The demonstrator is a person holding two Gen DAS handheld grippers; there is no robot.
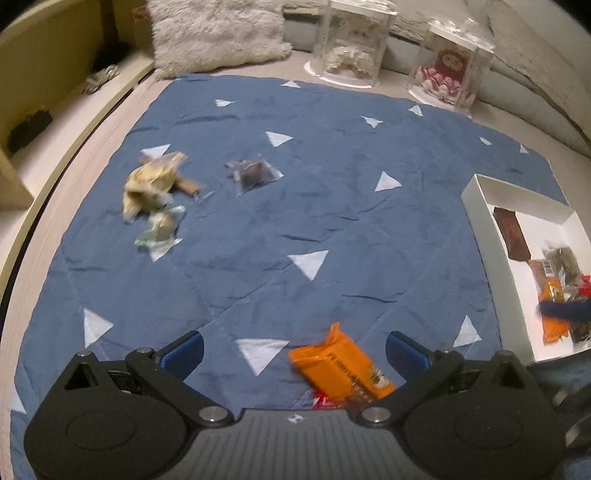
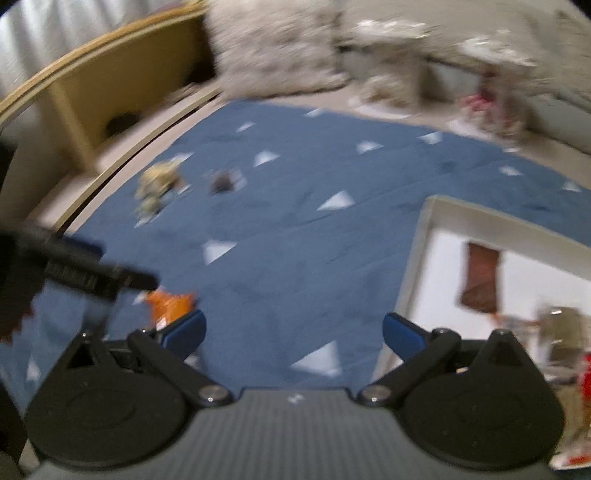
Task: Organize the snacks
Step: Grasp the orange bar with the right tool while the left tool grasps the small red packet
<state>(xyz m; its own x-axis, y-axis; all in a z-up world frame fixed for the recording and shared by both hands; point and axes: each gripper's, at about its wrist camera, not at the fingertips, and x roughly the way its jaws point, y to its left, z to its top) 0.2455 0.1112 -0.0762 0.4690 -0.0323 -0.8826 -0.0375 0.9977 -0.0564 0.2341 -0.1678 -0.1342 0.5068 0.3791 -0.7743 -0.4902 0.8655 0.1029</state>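
My left gripper [image 1: 294, 349] is open and empty, low over a blue cloth [image 1: 332, 206]. An orange snack packet [image 1: 341, 363] lies between its fingers, nearer the right one, with a red packet [image 1: 323, 401] under its near end. A pile of tan snacks [image 1: 153, 184], a green packet [image 1: 160, 229] and a dark packet [image 1: 255, 173] lie at the far left. A white box [image 1: 480, 221] at the right holds several snacks. My right gripper [image 2: 293, 332] is open and empty beside the white box [image 2: 417, 251]. The orange packet [image 2: 171, 302] shows at its left.
Two clear display cases with dolls [image 1: 351, 44] [image 1: 448, 70] and a fluffy pillow [image 1: 218, 33] stand behind the cloth. A wooden shelf [image 1: 40, 92] runs along the left. The left gripper's body [image 2: 74, 266] crosses the right wrist view at left.
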